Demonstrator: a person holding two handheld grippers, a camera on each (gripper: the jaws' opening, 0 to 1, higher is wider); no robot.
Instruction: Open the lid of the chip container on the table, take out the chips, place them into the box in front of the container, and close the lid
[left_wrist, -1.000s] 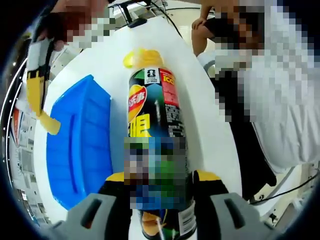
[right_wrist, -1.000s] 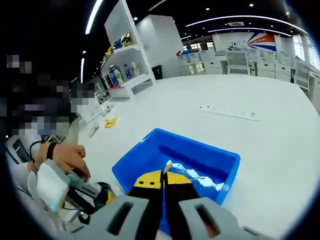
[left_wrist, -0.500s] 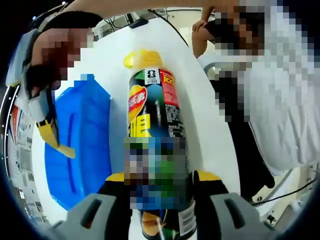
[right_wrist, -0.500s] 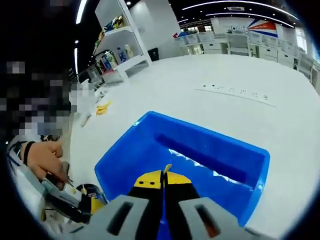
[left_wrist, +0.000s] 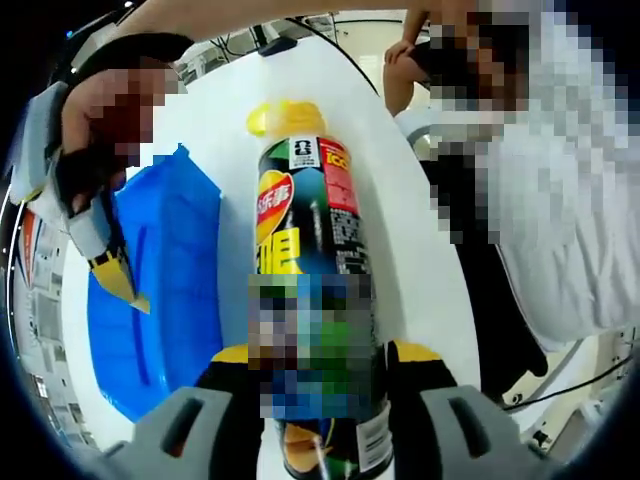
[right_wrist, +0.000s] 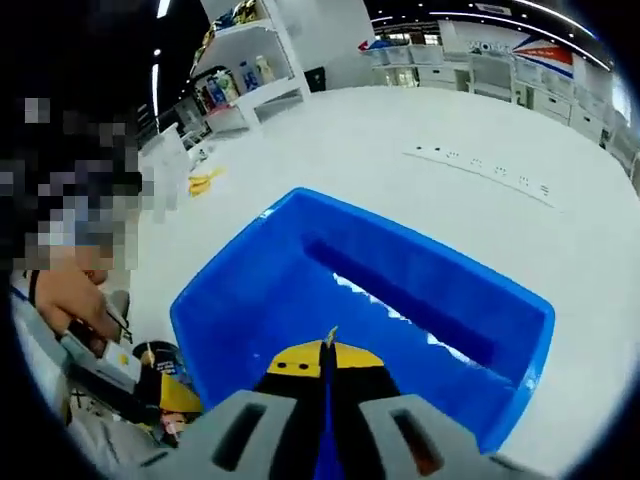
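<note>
A dark chip can (left_wrist: 305, 250) lies along my left gripper (left_wrist: 320, 355), whose jaws are shut on its lower body. Its far end (left_wrist: 285, 115) is yellow; lid or chips, I cannot tell. A blue box (left_wrist: 165, 270) sits just left of the can on the white table. My right gripper (left_wrist: 118, 275) hangs over the box's left side with a thin yellow chip (left_wrist: 138, 300) pinched at its tip. In the right gripper view the right gripper (right_wrist: 326, 350) is shut above the blue box (right_wrist: 300, 290), a sliver of chip (right_wrist: 329, 334) poking out. The can (right_wrist: 160, 385) shows at lower left.
The white table (right_wrist: 420, 120) stretches far beyond the box, with a small yellow item (right_wrist: 203, 182) and a strip of marks (right_wrist: 480, 170) on it. Shelves (right_wrist: 250, 70) stand behind. A person in white (left_wrist: 560, 200) stands close on the can's right side.
The right gripper with the chip has come in and down over the blue box, which now looms larger in its view. The left gripper and the can have stayed put.
</note>
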